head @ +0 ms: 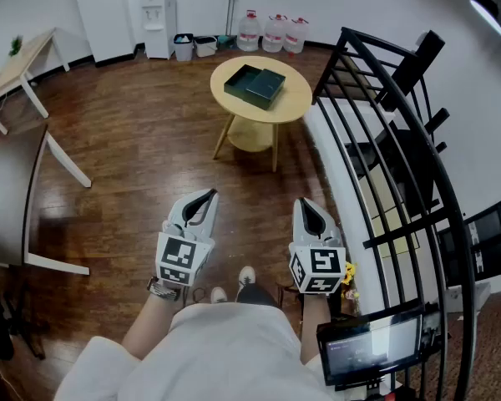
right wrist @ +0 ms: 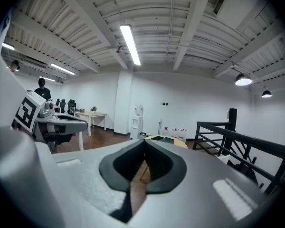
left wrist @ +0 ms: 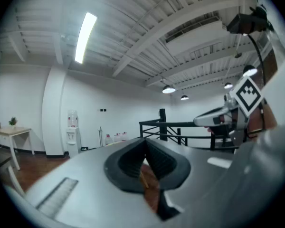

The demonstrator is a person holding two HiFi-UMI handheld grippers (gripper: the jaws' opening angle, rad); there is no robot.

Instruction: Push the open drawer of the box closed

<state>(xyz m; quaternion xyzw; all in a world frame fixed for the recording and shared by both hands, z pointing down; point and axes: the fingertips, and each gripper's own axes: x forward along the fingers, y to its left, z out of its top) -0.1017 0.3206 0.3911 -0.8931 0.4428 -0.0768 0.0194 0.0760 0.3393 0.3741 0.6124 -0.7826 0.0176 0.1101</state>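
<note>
Head view, nearest: the person's white top [head: 213, 353] at the bottom edge, with both grippers held out just ahead of it over the wood floor [head: 134, 157].
Head view, left gripper [head: 206, 197]: jaws together, nothing in them.
Head view, right gripper [head: 306, 207]: jaws together as well, carrying nothing; black railing [head: 384, 140] runs close on its outer side.
Head view, box [head: 255, 85]: dark green, lying on the round table [head: 296, 103], well ahead of both gripper tips and slightly nearer the right one's line. The drawer cannot be told apart from the body at this range.
Left gripper view: pads pressed shut on nothing; only wall, railing and water bottles [left wrist: 116, 137] beyond the tips; the box does not show.
Right gripper view: pads closed and empty; table and box sit far beyond the tips, just right of their line.
Progress: judged not begun. No contact with the box; the approach and the whole push remain.
</note>
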